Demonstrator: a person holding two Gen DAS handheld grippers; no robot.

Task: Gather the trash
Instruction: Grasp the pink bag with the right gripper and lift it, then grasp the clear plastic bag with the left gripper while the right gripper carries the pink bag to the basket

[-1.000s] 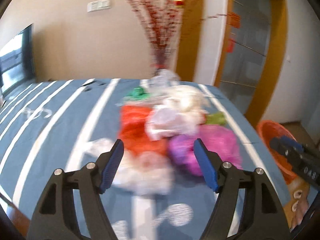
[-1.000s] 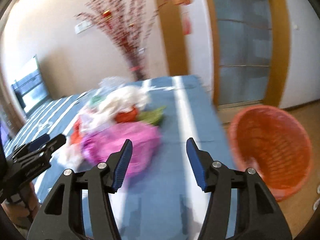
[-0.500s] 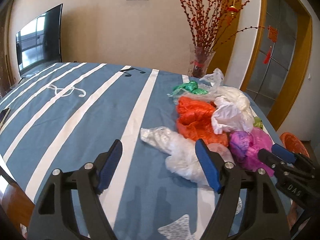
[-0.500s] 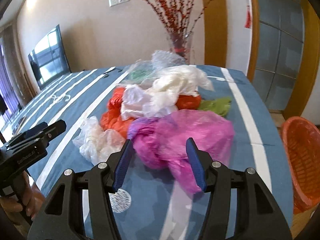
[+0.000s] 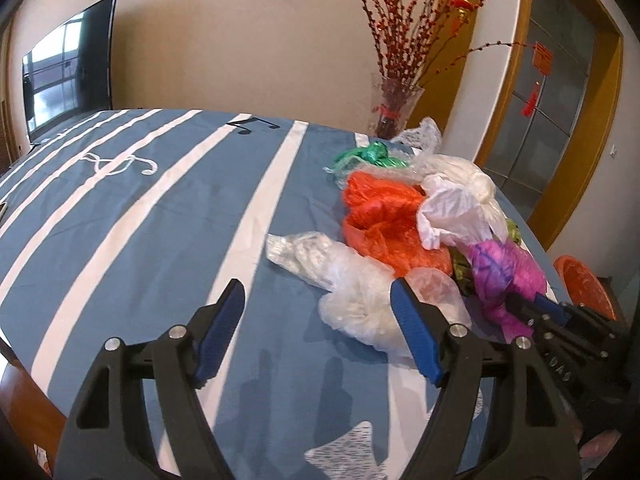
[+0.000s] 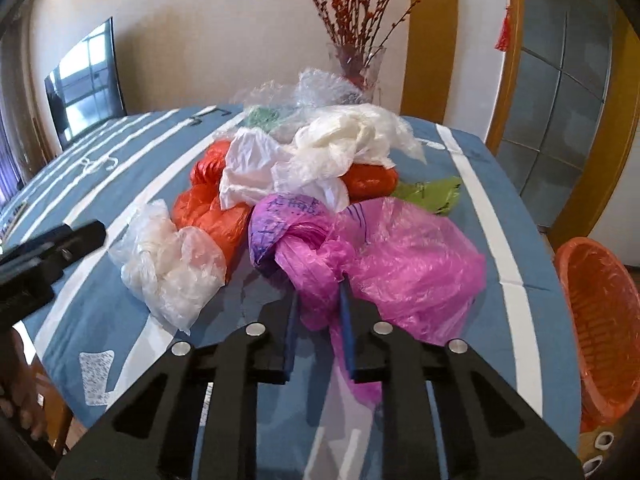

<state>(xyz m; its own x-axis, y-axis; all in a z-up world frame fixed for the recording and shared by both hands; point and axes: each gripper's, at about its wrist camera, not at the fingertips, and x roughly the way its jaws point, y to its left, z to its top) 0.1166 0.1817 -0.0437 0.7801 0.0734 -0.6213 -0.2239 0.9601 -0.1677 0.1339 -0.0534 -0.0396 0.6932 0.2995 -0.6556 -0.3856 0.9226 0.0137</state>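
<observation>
The job looks like it is only starting. All the bags sit in one pile on the blue striped tablecloth [image 6: 496, 216], and I cannot see any trash in the orange basket [image 6: 600, 312], though part of its inside is hidden.

Take the pink bag [image 6: 400, 264] as the marker. Far to its left is the left gripper [image 5: 318, 320]. Its blue pads are wide apart and nothing is between them. Just left of the pink bag lies a clear bag [image 6: 172, 264], thin, see-through and crinkly. Behind that is an orange bag [image 6: 208, 208], shiny and scrunched into folds. Behind the pink bag lie two white bags [image 6: 320, 152], soft and puffy, with a bit of green bag [image 5: 368, 156] and bubbly clear wrap at the very back. The pink bag itself is thin, glossy and twisted into a knot with purple print on it. The right gripper [image 6: 318, 320] sits at its near edge. Its jaws have just been closing, and now they pinch a fold of the pink plastic. A flat light green scrap [image 6: 432, 196] peeks out behind the pink bag to the right. Further right, off the table and low down, stands the orange basket, round with a woven wall.

Every bag has yet to go in there.
</observation>
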